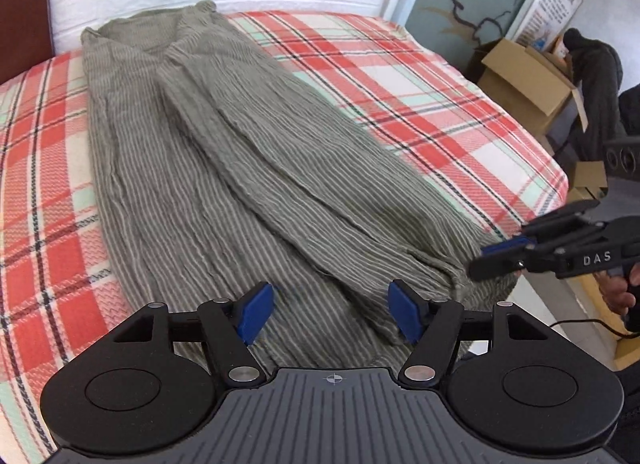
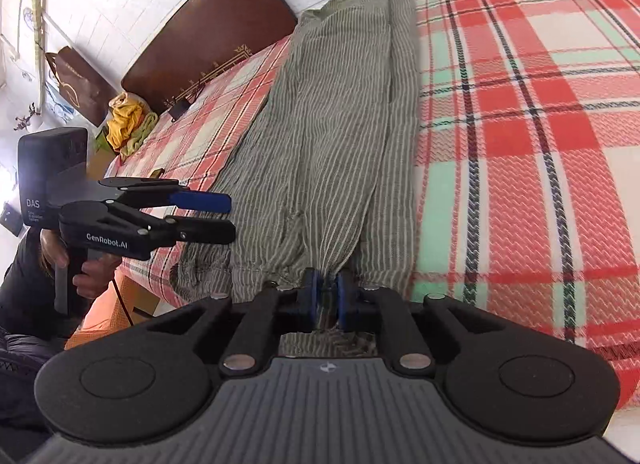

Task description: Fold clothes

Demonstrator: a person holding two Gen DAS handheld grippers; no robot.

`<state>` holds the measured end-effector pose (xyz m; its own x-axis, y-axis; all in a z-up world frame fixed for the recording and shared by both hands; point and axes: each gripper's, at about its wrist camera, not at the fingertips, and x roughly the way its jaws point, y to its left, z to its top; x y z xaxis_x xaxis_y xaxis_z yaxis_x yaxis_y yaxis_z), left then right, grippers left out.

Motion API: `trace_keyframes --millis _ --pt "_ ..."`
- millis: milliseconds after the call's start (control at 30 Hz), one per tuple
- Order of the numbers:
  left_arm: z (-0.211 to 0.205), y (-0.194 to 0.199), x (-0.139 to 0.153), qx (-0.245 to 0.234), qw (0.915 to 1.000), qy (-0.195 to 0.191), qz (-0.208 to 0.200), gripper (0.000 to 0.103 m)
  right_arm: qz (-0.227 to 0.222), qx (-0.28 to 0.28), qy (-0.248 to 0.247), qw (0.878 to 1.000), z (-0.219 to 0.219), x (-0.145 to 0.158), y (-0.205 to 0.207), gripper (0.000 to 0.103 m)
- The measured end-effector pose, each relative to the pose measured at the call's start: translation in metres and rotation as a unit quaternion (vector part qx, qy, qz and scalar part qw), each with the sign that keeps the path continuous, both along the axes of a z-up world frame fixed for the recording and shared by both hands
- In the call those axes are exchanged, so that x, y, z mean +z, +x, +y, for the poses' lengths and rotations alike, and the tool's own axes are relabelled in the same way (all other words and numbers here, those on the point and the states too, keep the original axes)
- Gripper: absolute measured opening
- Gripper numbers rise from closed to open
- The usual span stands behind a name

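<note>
Right wrist view: my right gripper [image 2: 326, 296] fingers pinch the striped garment [image 2: 332, 136] hem; left gripper [image 1: 330, 314] fingers wide, empty. Lifting one-sided may skew the fold.

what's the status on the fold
Left gripper open above trousers. Right gripper shut on hem. Trousers lengthwise on blanket. Nothing in the way.

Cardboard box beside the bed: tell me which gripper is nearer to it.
Right. The right gripper is at the bed edge on the side where the cardboard box stands; the left gripper hovers over the striped garment, further from that side.
</note>
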<state>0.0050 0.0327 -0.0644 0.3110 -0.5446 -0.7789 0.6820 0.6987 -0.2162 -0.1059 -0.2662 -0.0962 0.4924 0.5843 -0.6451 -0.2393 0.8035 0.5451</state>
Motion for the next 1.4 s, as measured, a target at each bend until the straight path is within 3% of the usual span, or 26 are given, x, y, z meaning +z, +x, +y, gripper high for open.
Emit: trace_keyframes --millis 100,200,367,400,567,767,933,1100,1233,1267,1333,1367,1400 --pt "0.009 0.012 0.013 0.033 0.9987 0.001 -0.040 0.077 -0.041 -0.013 -0.013 0.999 -0.009 0.021 -0.003 0.037" --pt "0.015 0.037 0.030 0.080 0.9934 -0.005 -0.082 0.078 -0.094 -0.021 -0.033 0.995 -0.016 0.048 0.009 0.038" --pt "0.004 0.093 0.041 0.143 0.9755 0.000 -0.167 0.079 -0.144 -0.026 0.010 0.989 -0.019 0.078 0.089 0.040" --pt "0.001 0.106 0.039 0.151 0.9734 0.005 -0.172 0.079 -0.150 -0.022 0.017 0.988 -0.018 0.081 0.112 0.045" --pt "-0.008 0.162 0.022 0.172 0.9772 -0.009 -0.124 0.079 -0.172 -0.021 0.007 0.985 -0.010 0.079 0.236 0.050" --pt "-0.013 0.187 0.003 0.163 0.9807 -0.020 -0.106 0.079 -0.126 -0.039 -0.002 0.991 -0.002 0.036 0.356 0.050" --pt "-0.019 0.200 -0.009 0.155 0.9824 -0.025 -0.101 0.080 -0.113 -0.027 -0.008 0.993 0.014 0.011 0.404 0.050" --pt "-0.022 0.205 -0.013 0.148 0.9837 -0.036 -0.097 0.082 -0.077 -0.022 0.024 0.996 0.014 -0.002 0.437 0.050" --pt "-0.024 0.207 -0.018 0.144 0.9845 -0.033 -0.094 0.082 -0.071 -0.012 -0.015 0.997 0.029 -0.008 0.448 0.050" --pt "-0.024 0.208 -0.019 0.144 0.9846 -0.034 -0.092 0.082 -0.065 -0.013 -0.023 0.998 0.032 -0.012 0.451 0.049" --pt "-0.024 0.208 -0.019 0.144 0.9848 -0.036 -0.090 0.082 -0.063 -0.011 -0.028 0.998 0.034 -0.014 0.452 0.011" --pt "-0.024 0.209 -0.019 0.143 0.9849 -0.037 -0.090 0.082 -0.066 -0.013 -0.026 0.997 0.033 -0.012 0.450 0.004" --pt "-0.023 0.209 -0.019 0.143 0.9850 -0.038 -0.089 0.082 -0.073 -0.019 -0.022 0.997 0.030 -0.009 0.448 0.004"
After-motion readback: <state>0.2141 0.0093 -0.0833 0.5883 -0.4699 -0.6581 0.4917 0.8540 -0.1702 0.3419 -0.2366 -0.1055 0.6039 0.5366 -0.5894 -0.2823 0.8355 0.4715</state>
